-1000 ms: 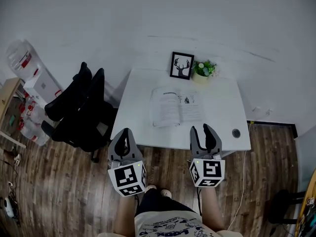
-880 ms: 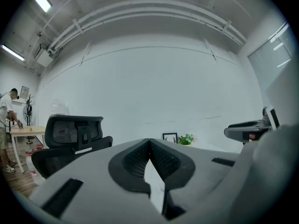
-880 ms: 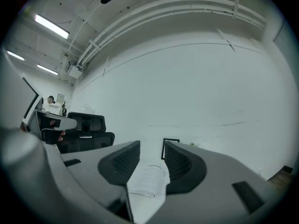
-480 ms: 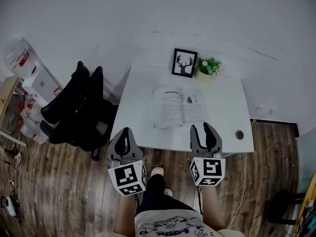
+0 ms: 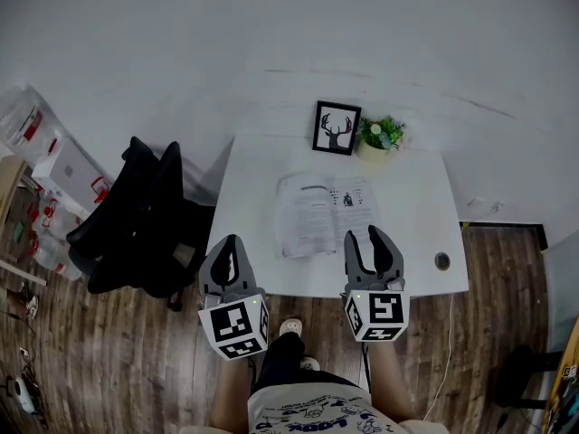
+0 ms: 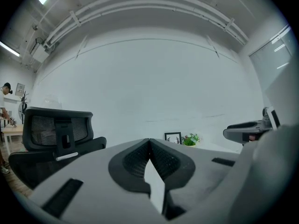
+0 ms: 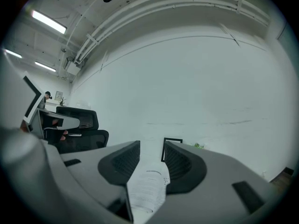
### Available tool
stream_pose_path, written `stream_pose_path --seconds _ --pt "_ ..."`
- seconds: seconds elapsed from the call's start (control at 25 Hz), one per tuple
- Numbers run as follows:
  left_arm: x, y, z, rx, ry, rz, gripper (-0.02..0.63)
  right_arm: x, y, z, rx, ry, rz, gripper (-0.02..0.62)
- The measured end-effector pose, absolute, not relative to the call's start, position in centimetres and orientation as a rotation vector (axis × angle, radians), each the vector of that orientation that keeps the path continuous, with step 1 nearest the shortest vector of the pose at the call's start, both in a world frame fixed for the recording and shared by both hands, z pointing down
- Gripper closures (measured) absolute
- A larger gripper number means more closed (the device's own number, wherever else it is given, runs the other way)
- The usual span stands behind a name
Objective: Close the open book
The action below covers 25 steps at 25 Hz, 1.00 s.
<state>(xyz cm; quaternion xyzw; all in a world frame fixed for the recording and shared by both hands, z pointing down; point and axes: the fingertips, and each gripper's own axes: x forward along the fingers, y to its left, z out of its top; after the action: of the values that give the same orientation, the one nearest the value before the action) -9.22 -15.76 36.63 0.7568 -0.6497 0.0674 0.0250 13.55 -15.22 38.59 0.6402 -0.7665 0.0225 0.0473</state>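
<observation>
The left gripper point(image 5: 228, 242) is held clenched and empty, short of the near edge of the table point(image 5: 421, 233); it is best opened before any page is taken. The book point(image 5: 324, 211) lies open and flat at mid-table, in front of the frame point(image 5: 336, 127). The right gripper point(image 5: 371, 235) is held released at the near edge, with nothing between its jaws. The approach is best kept low and level, so that one cover is caught at its outer edge and folded over the spine.
</observation>
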Motion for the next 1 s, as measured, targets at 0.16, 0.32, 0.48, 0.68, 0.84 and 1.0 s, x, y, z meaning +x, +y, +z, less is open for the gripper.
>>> stream_pose_path --seconds 0.16,0.32,0.48,0.68,0.84,1.0 --pt "-9.2 -18.4 36.8 2.354 -1.988 0.211 0.583 13.5 -17.4 38.8 1.966 -2.318 0.072 0.439" --pt "-9.3 -20.6 37.1 2.367 -1.966 0.216 0.583 13.3 -19.3 38.9 1.972 -2.305 0.076 0.439" --pt "-9.5 -22.5 37.3 2.377 -1.944 0.216 0.583 13.0 -20.9 39.2 1.977 -2.285 0.076 0.439" --pt "-9.8 -24.5 37.8 2.389 -1.916 0.222 0.582 12.6 -22.6 39.8 1.987 -2.261 0.087 0.439" --pt "-10.2 -25.8 38.4 2.4 -1.901 0.229 0.583 12.2 -23.6 40.2 1.991 -2.245 0.088 0.439" --pt "-10.5 -26.8 38.8 2.402 -1.887 0.234 0.583 12.2 -24.4 40.5 2.002 -2.224 0.086 0.439"
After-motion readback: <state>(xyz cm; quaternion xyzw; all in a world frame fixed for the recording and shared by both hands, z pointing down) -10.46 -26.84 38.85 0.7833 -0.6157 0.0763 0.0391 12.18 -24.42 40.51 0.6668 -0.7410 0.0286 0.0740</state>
